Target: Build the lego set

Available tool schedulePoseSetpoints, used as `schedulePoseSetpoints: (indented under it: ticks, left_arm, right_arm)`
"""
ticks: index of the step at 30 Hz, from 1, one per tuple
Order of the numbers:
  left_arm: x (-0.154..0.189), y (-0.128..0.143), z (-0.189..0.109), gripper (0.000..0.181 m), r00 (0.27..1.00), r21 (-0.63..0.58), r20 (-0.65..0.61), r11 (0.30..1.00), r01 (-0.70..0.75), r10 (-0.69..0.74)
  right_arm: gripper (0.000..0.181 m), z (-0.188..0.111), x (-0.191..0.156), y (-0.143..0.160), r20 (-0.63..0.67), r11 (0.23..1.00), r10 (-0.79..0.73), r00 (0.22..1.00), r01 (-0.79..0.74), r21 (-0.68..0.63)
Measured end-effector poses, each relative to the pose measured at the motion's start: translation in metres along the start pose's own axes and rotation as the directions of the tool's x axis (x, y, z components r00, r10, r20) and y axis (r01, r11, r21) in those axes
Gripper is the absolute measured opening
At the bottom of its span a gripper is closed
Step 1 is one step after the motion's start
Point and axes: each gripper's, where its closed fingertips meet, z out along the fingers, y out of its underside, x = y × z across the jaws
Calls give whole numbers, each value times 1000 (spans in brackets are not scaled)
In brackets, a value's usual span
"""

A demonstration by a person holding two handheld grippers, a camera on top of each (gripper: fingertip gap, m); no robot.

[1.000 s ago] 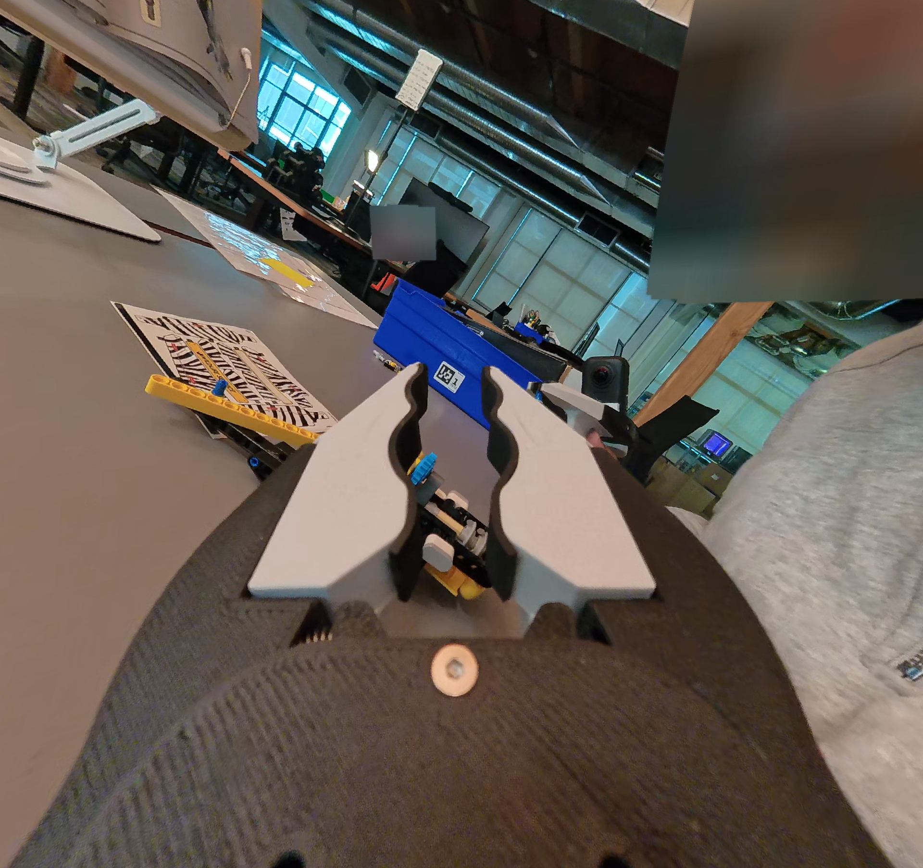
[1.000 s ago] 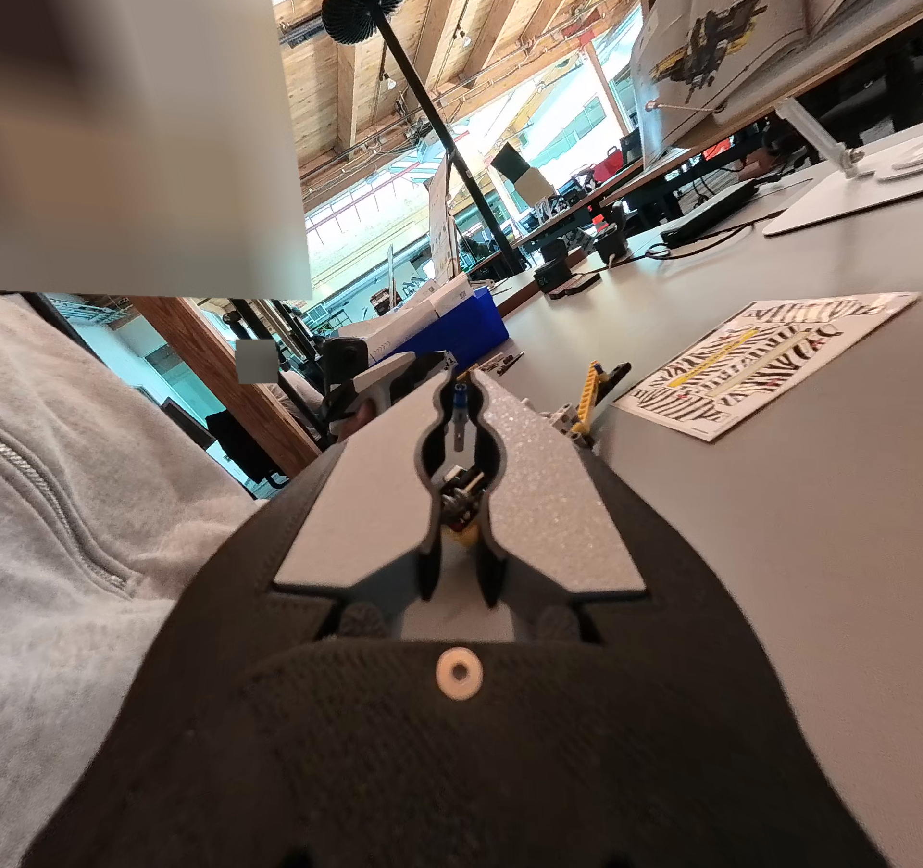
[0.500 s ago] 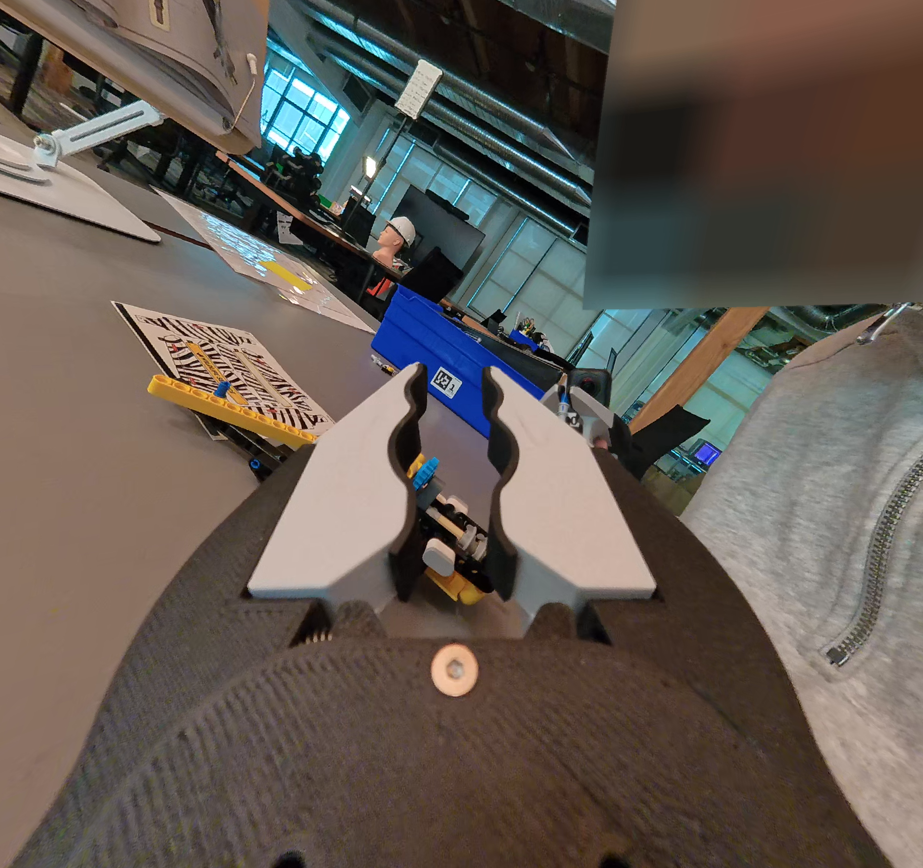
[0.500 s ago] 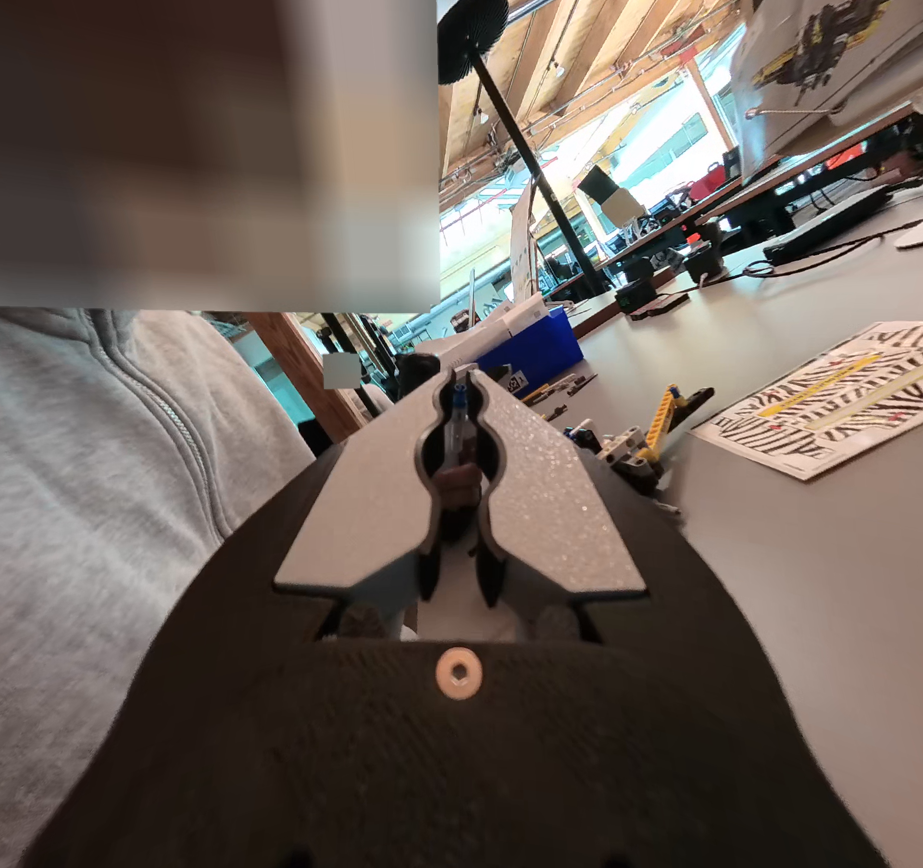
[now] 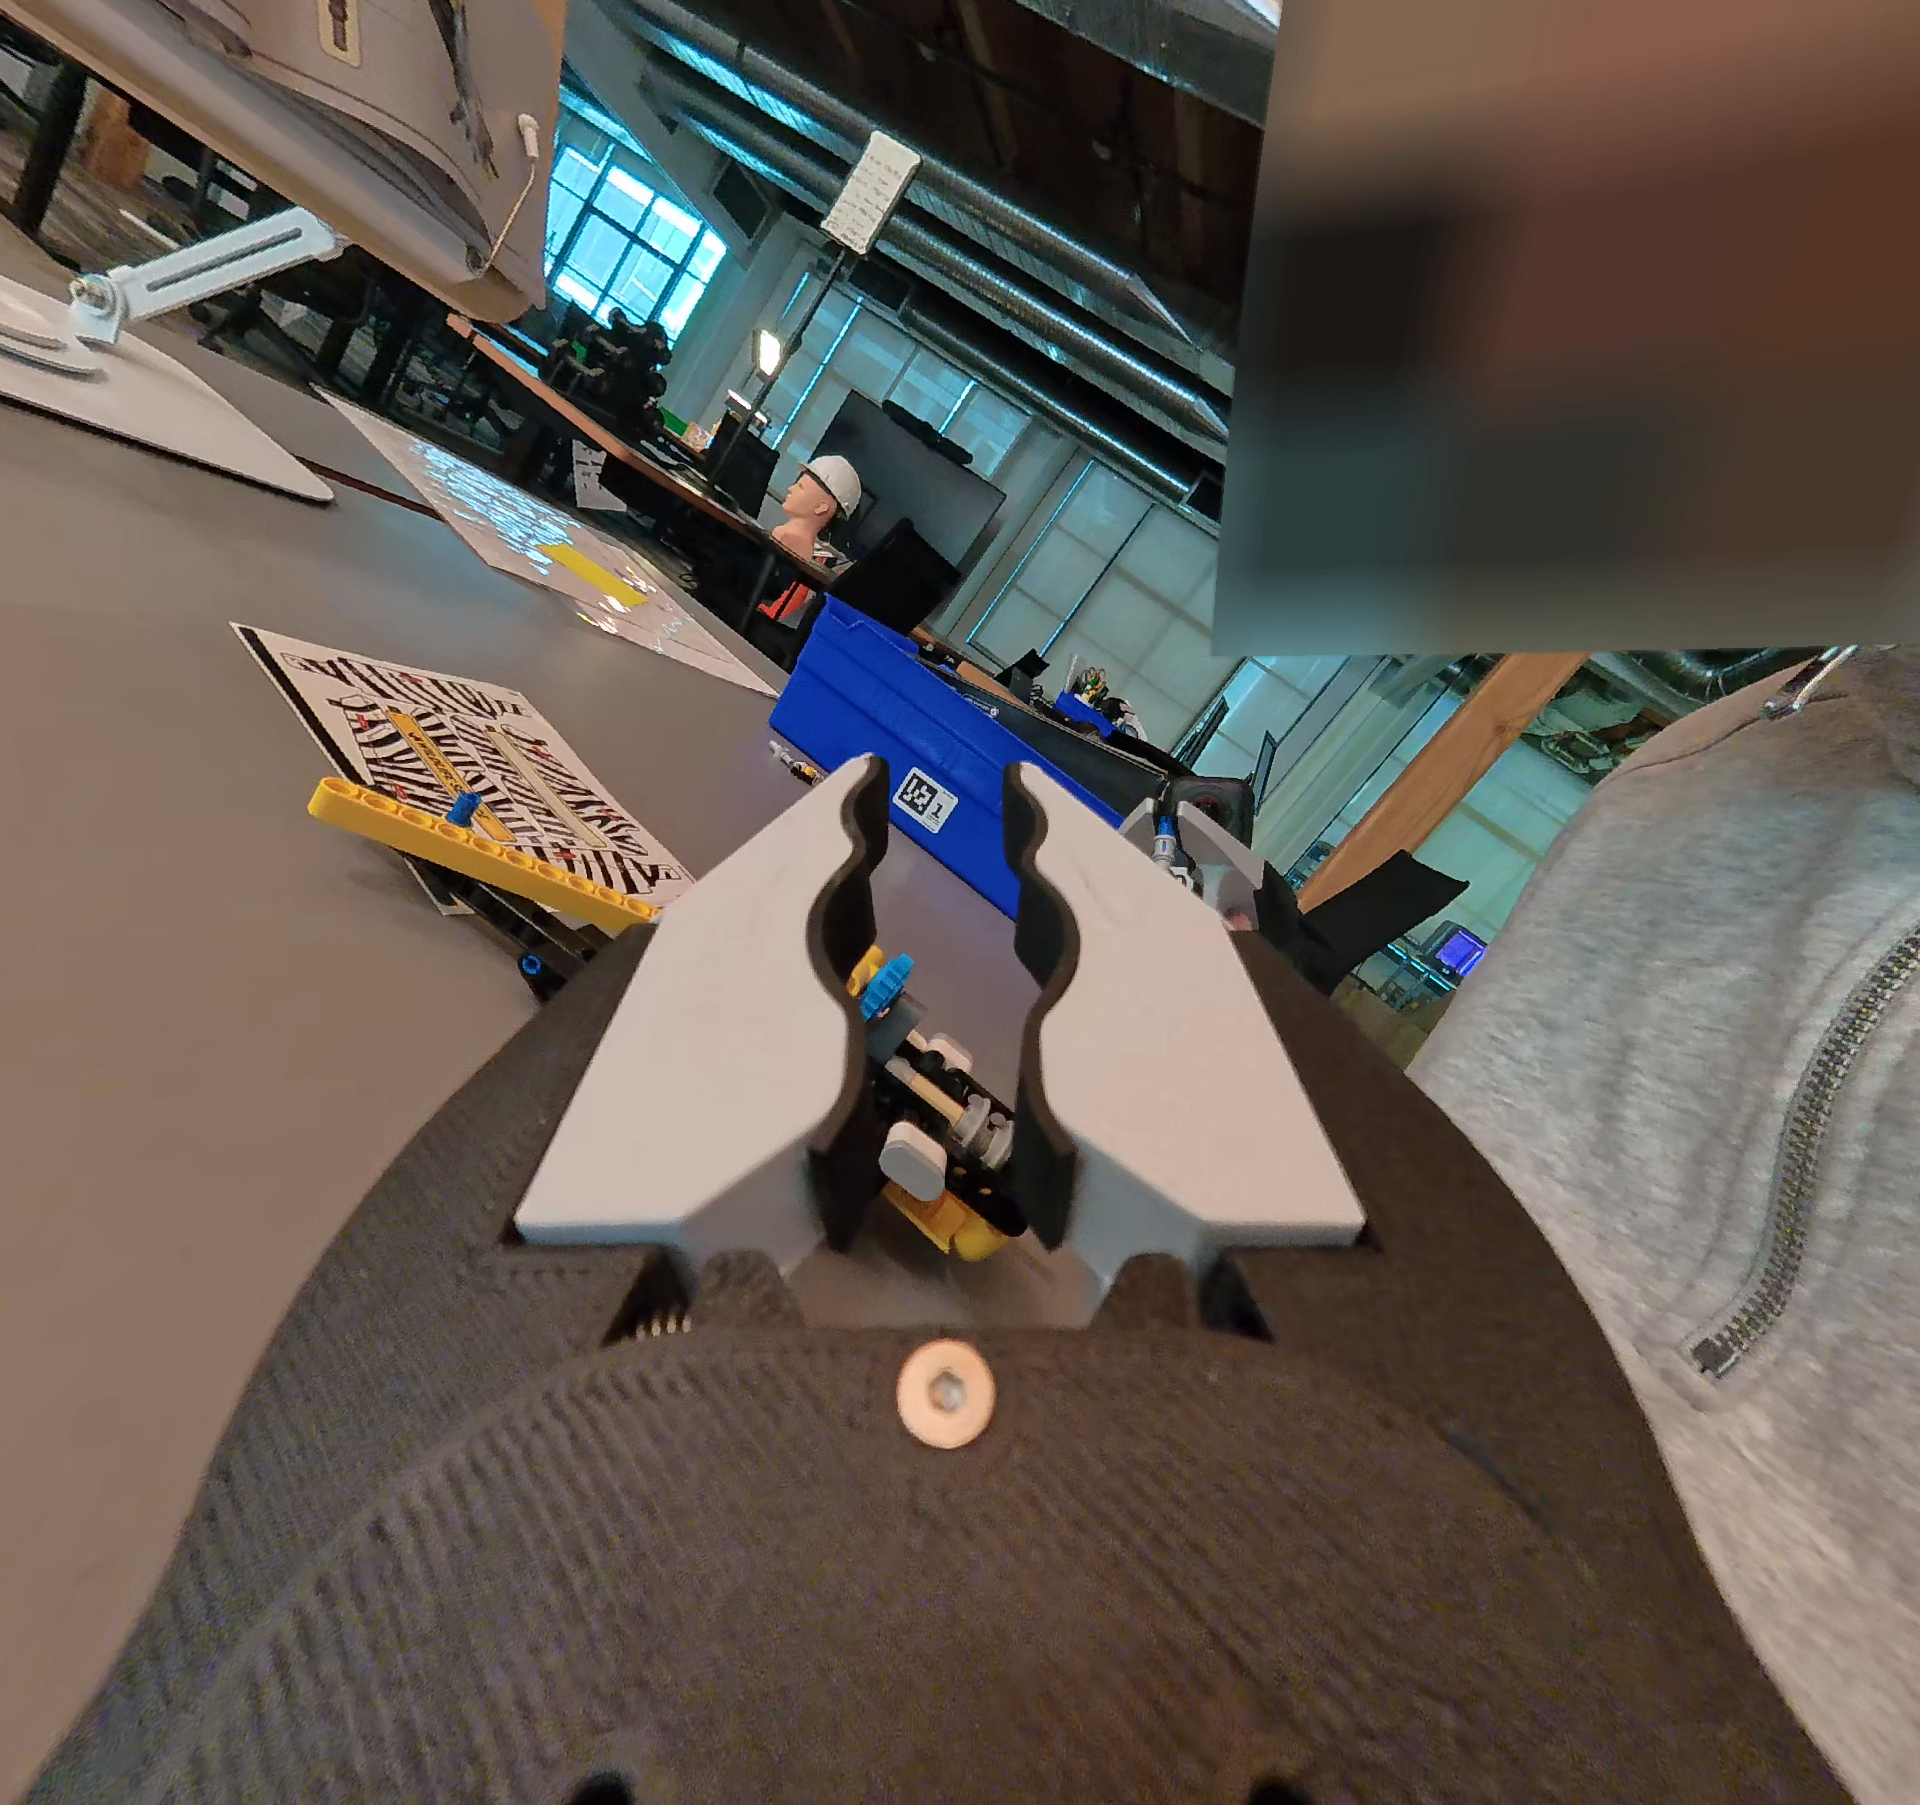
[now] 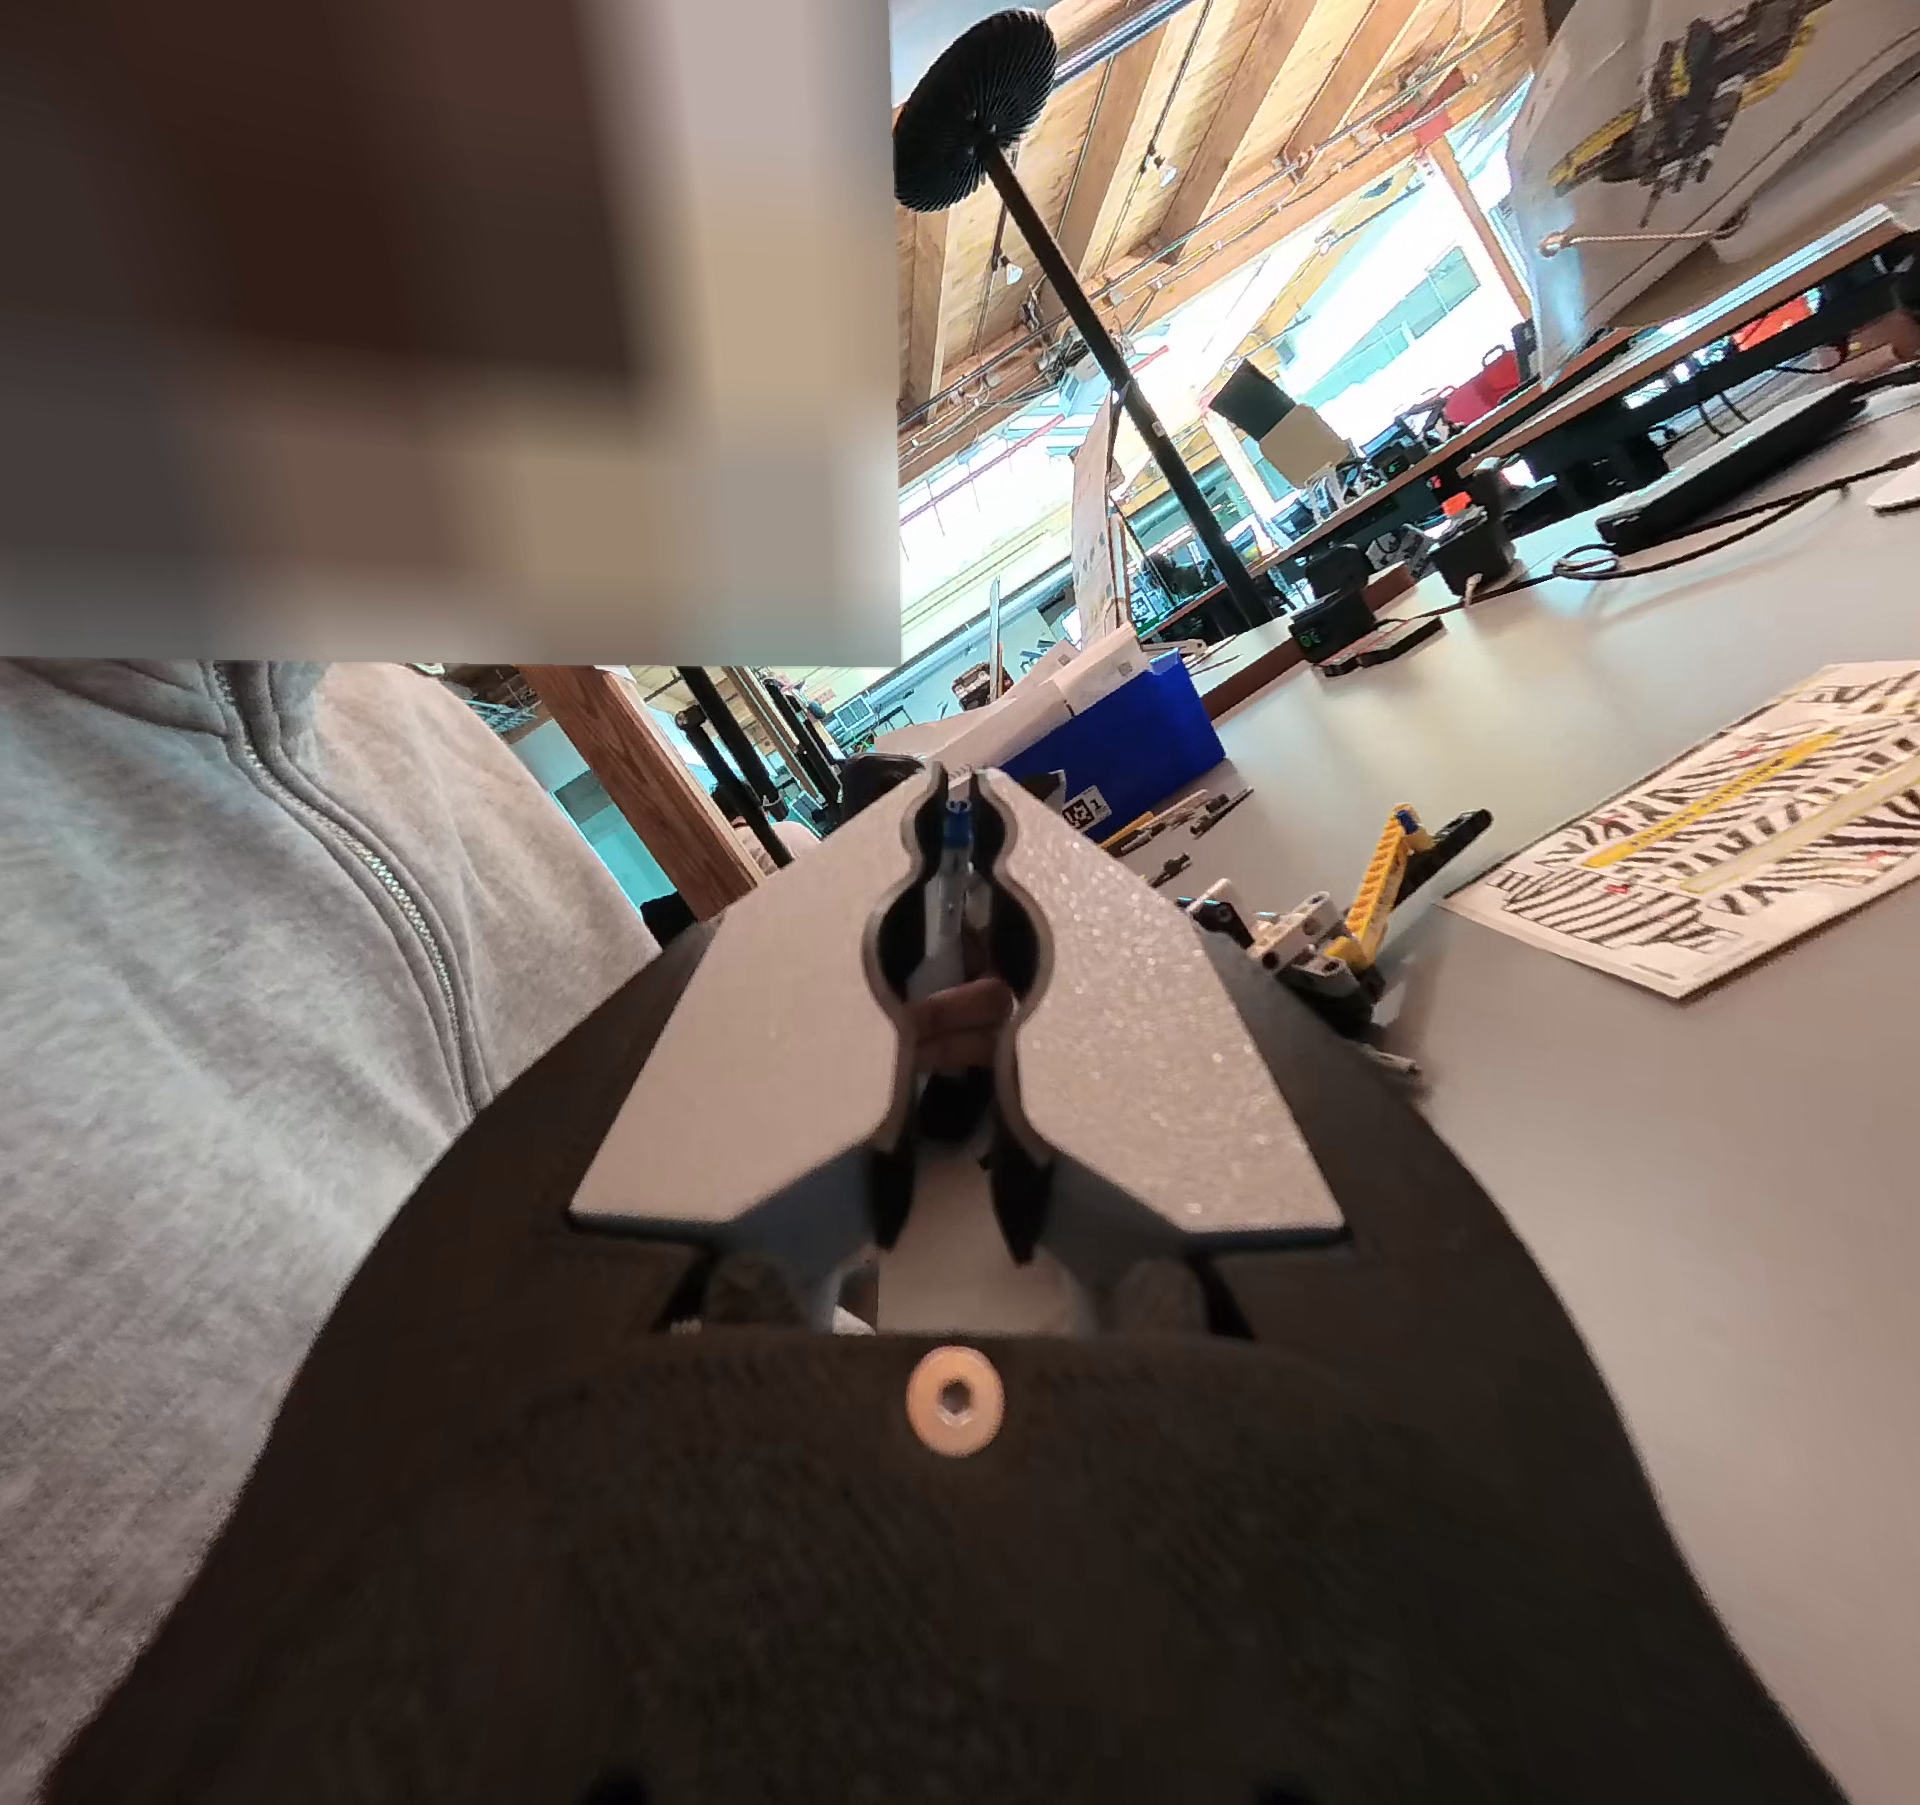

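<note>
Since a second ago the right claw (image 6: 961, 805), nipped shut on a grey-blue pin (image 6: 948, 882), swings off the lego model (image 5: 940, 1121), wedged low-centre inside the half-open left claw (image 5: 940, 794). Next: realign, insert pin.

Grey table (image 5: 156, 924), big windows (image 5: 1091, 550), timber ceiling (image 6: 1195, 145), black floor lamp (image 6: 977, 108), metal ducts (image 5: 935, 93).

Both wrist cameras sit low over the desk (image 5: 187, 976), facing each other; both see the blue bin (image 5: 883, 706) (image 6: 1132, 727).
</note>
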Motion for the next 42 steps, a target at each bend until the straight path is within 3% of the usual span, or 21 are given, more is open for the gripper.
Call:
schedulePoseSetpoints:
  ticks: [1, 10, 13, 15, 18, 21, 26, 33, 42]
  left_arm:
    - [0, 0, 0, 20, 1000, 0, 0, 1000, 0, 0]
    - [-4, 0, 3, 19, 1000, 2, 21, 1000, 22, -22]
    - [-15, 1, 6, 13, 996, -8, 74, 999, 49, -49]
    - [-28, 7, 10, 11, 984, -63, 155, 993, 99, -88]
    - [-39, 21, 16, 21, 969, -196, 220, 967, 160, -116]
    - [-59, 36, 16, 30, 940, -341, 338, 926, 163, -41]
    - [-84, 56, 20, 31, 901, -508, 422, 850, 142, 102]
    - [-93, 60, 36, 31, 910, -546, 398, 827, 132, 118]
    - [-95, 71, 37, 24, 915, -570, 400, 795, 206, 49]
  right_arm:
    - [2, 0, 0, -1, 2, 1000, -4, 1000, 4, 4]
    - [1, 7, 10, -20, -34, 995, -92, 995, 93, 24]
    - [2, 20, 37, -27, -122, 992, -125, 985, 121, -40]
    - [2, 33, 53, -21, -144, 982, -133, 981, 111, -151]
    - [2, 49, 71, -8, -152, 937, -210, 966, 154, -315]
    - [2, 56, 89, 3, -166, 859, -343, 925, 237, -454]
    - [2, 66, 106, 11, -143, 778, -451, 881, 310, -546]
    - [3, 73, 135, 29, -159, 722, -453, 877, 256, -643]
    - [3, 62, 151, 60, -132, 570, -428, 894, 153, -808]
